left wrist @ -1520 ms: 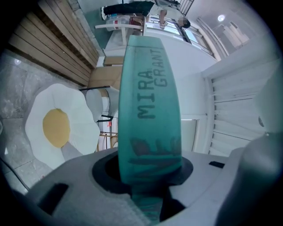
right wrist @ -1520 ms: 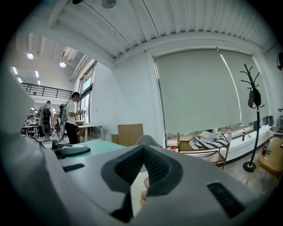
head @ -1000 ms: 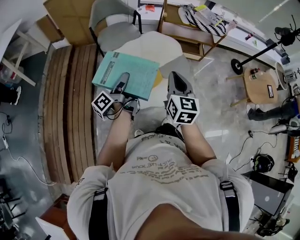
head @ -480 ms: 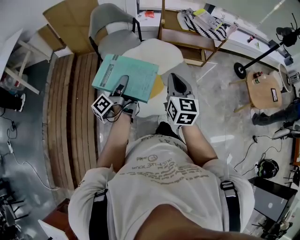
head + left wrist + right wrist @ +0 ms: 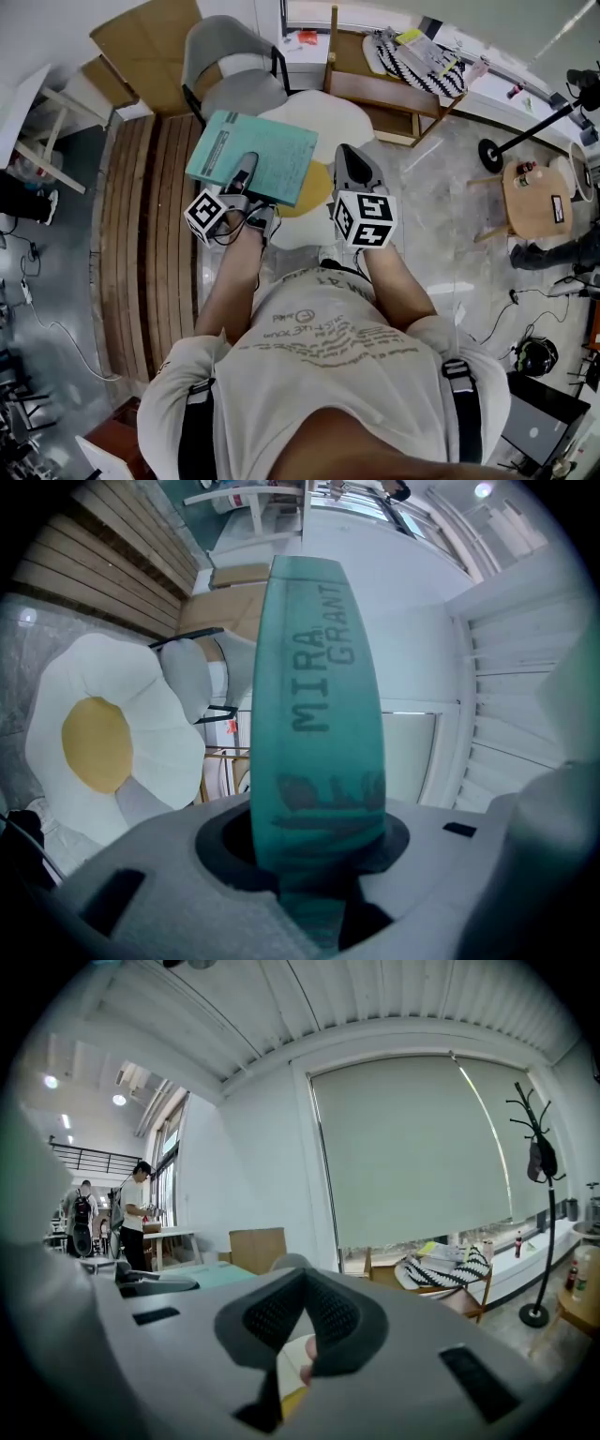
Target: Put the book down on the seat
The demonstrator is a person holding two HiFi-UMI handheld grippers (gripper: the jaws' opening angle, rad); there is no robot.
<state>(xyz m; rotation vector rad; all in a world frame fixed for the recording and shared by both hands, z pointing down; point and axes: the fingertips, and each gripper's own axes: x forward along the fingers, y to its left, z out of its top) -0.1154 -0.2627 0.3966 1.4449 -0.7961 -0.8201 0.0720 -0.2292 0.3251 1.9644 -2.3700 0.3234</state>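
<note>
L gripper [image 5: 246,169] is clamped on the near edge of the teal book [image 5: 267,150], cover up, roughly level. In the L gripper view [image 5: 319,855] the pads squeeze the book [image 5: 319,667] from both sides, spine toward the cam, lettering "MIRA GRANT". The book is off the floor, over the left part of the white flower cushion [image 5: 323,117] w/ yellow centre, its far corner near the grey chair [image 5: 230,70]. Cushion [image 5: 103,742] lies on the floor, left in the L gripper view. R gripper [image 5: 352,173] sits just right of the book, apart from it. In its own view [image 5: 302,1288] the jaws are together at the tips, nothing between. Wood planks [image 5: 141,234] run along the left.
</note>
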